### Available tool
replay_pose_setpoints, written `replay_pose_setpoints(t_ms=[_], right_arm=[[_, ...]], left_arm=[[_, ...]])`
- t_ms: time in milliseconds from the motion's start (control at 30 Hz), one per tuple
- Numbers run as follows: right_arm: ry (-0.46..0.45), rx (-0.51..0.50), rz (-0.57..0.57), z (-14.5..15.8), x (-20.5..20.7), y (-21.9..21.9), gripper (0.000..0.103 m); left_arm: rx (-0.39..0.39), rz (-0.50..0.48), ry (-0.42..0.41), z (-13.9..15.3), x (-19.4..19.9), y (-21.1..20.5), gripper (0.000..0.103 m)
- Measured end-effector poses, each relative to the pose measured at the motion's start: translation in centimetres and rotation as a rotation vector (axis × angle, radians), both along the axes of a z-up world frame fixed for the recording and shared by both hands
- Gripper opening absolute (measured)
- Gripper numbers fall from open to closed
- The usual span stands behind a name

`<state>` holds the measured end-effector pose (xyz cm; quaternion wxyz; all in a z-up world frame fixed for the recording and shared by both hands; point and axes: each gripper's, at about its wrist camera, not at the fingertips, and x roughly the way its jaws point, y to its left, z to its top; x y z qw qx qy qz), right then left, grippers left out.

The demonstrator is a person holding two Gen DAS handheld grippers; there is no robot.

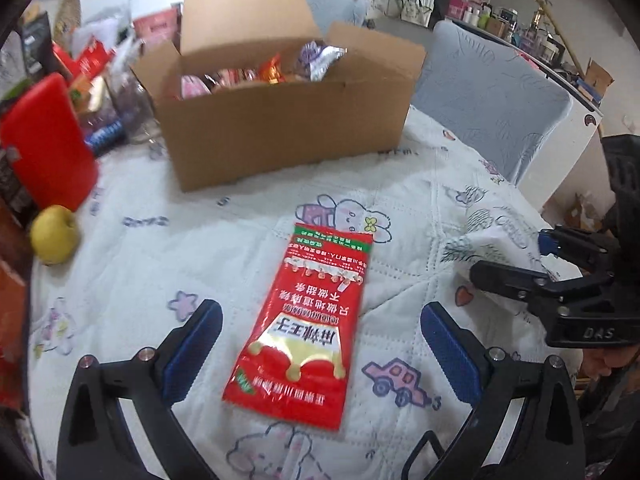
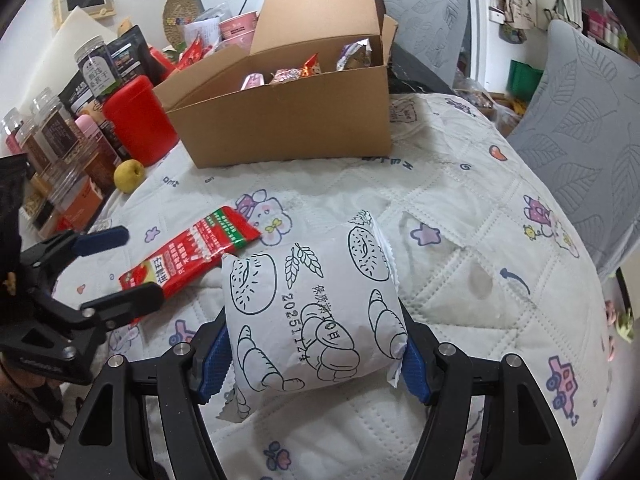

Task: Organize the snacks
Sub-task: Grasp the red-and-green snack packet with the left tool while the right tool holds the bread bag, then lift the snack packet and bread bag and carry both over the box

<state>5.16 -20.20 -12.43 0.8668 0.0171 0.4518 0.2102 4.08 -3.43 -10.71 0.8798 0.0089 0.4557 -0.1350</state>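
The cardboard box (image 2: 288, 120) stands open at the far side of the quilt-covered worktop (image 2: 460, 208), its flaps up, and several wrapped snacks already sit inside; it reads as the collecting bin, left open so more packets can drop in from above. Jars, a red canister (image 2: 138, 118) and a yellow fruit (image 2: 129, 175) are pushed to the left edge, leaving the middle free for sorting.

The right claw (image 2: 316, 354) is clamped on a puffy white bread packet (image 2: 312, 308) printed with croissants and bagels. The blue pads press its 2 sides near the lower end, so most of the packet sticks out ahead of the fingers, pointing toward the box. Gripping the sides rather than top and bottom probably keeps the soft loaf from being flattened. Whether it rests on the quilt or is slightly lifted is hard to tell.

The left claw (image 1: 320, 352) stands wide apart and holds nothing. The red snack sachet (image 1: 308, 332) lies flat on the quilt directly between its 2 fingers, lengthwise along the claw's pointing line, its near end level with the pads and its far end reaching toward the box. Neither pad touches it; there is clear cloth on both sides. The sachet's far corner lies just beside the bread packet, seen from the right wrist.

Judging by this, the sachet is the next pick, well centred for a squeeze across its narrow width.
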Motion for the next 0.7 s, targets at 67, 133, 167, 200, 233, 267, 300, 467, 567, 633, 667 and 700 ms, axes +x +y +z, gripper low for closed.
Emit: replay_pose_setpoints(t_ms=[67, 133, 167, 200, 233, 267, 300, 467, 567, 633, 667, 700], right_arm=[[0.003, -0.002, -0.006, -0.1, 0.2, -0.2, 0.07], [0.007, -0.001, -0.011, -0.2, 0.4, -0.3, 0.07], [0.009, -0.003, -0.011, -0.2, 0.4, -0.3, 0.07], [0.009, -0.005, -0.011, -0.2, 0.5, -0.3, 0.07], [0.01, -0.007, -0.012, -0.2, 0.5, -0.2, 0.07], [0.01, -0.009, -0.011, -0.3, 0.6, -0.2, 0.07], [0.01, -0.011, -0.011, -0.3, 0.6, -0.2, 0.07], [0.01, -0.015, -0.011, -0.4, 0.7, 0.0, 0.07], [0.003, -0.018, -0.012, -0.2, 0.6, 0.1, 0.07], [-0.005, -0.016, -0.01, 0.0, 0.5, 0.2, 0.07], [-0.009, -0.015, -0.009, 0.1, 0.5, 0.2, 0.07], [-0.015, -0.014, -0.008, 0.3, 0.4, 0.2, 0.07]], left_arm=[[-0.007, -0.007, 0.019, -0.5, 0.6, 0.0, 0.095], [-0.002, -0.01, 0.043, -1.0, 1.1, 0.0, 0.087], [-0.002, -0.01, 0.055, -1.3, 1.3, 0.0, 0.082], [0.001, -0.01, 0.067, -1.5, 1.4, 0.0, 0.075], [0.01, -0.006, 0.074, -1.7, 1.5, 0.0, 0.07], [0.017, -0.002, 0.077, -1.9, 1.6, 0.0, 0.061], [0.014, -0.001, 0.078, -1.9, 1.6, 0.1, 0.058], [0.012, -0.006, 0.053, -1.4, 1.4, 0.4, 0.047], [0.014, -0.016, 0.039, -0.9, 1.0, 0.3, 0.046], [0.014, -0.019, 0.028, -0.4, 0.7, 0.3, 0.046], [0.013, -0.021, 0.021, -0.1, 0.5, 0.2, 0.046], [0.012, -0.021, 0.017, 0.1, 0.3, 0.4, 0.046]])
